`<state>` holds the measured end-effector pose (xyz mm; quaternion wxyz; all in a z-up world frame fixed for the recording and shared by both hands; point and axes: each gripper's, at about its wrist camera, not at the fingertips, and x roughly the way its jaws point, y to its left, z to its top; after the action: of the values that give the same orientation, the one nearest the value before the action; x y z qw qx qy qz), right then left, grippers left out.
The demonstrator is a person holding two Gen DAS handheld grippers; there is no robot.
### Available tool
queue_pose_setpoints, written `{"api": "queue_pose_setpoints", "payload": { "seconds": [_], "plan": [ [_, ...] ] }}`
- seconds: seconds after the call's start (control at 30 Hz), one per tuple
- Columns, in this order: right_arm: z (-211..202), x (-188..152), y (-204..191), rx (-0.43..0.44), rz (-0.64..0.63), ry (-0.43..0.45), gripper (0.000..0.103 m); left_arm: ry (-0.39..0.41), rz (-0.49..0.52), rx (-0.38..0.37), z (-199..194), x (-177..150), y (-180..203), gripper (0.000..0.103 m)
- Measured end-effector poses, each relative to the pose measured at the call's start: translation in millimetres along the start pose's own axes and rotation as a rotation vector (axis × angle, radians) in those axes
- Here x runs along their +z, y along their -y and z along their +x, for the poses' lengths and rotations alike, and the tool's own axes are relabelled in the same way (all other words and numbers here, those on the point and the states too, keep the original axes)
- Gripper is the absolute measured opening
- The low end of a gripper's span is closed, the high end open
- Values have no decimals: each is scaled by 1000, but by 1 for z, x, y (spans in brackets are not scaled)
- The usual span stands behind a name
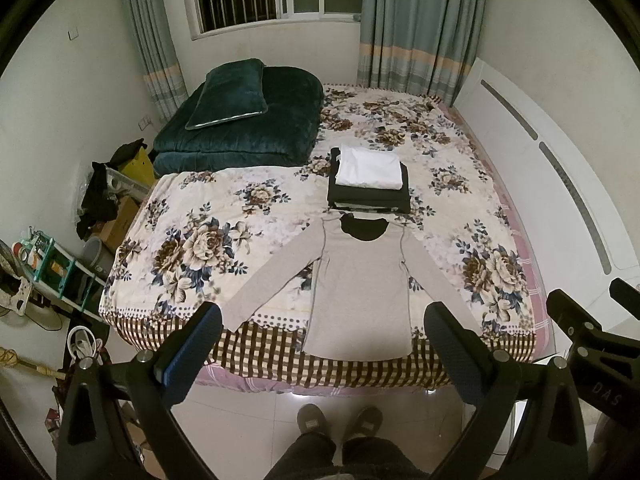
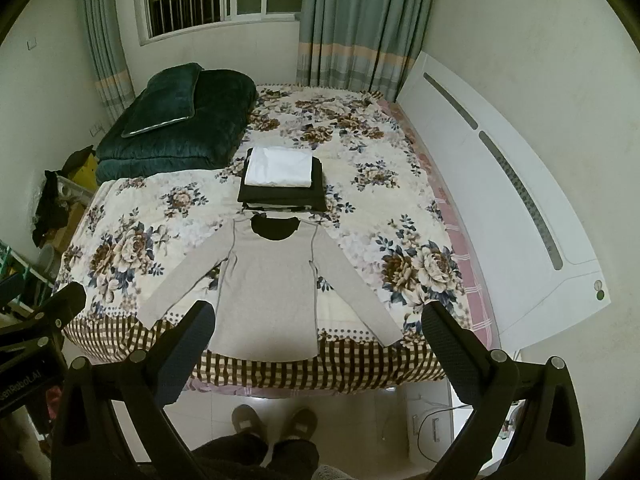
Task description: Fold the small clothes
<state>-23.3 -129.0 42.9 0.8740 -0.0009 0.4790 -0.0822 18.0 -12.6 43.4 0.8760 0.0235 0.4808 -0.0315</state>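
Observation:
A grey long-sleeved shirt (image 1: pixel 360 280) lies flat on the floral bedspread (image 1: pixel 200 216) at the near edge of the bed, sleeves spread out, black inside the collar. It also shows in the right wrist view (image 2: pixel 272 288). Behind its collar stands a stack of folded clothes (image 1: pixel 368 184), dark pieces with a white one on top, seen again in the right wrist view (image 2: pixel 280 184). My left gripper (image 1: pixel 324 320) is open and empty, held above the floor in front of the shirt's hem. My right gripper (image 2: pixel 318 318) is open and empty, likewise short of the bed.
A folded dark green quilt with a pillow (image 1: pixel 240 120) sits at the bed's far left. A white headboard (image 2: pixel 500 200) runs along the right. Cluttered shelves and boxes (image 1: pixel 60 264) stand left of the bed. The person's slippered feet (image 1: pixel 340 420) stand on the tiled floor.

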Motion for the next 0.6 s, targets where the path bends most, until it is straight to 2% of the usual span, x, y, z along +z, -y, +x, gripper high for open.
{"api": "queue_pose_setpoints", "payload": {
  "seconds": [0.6],
  "plan": [
    [-2, -2, -4, -1, -2, 6, 103, 8, -2, -3, -2, -4, -2, 103]
  ]
}}
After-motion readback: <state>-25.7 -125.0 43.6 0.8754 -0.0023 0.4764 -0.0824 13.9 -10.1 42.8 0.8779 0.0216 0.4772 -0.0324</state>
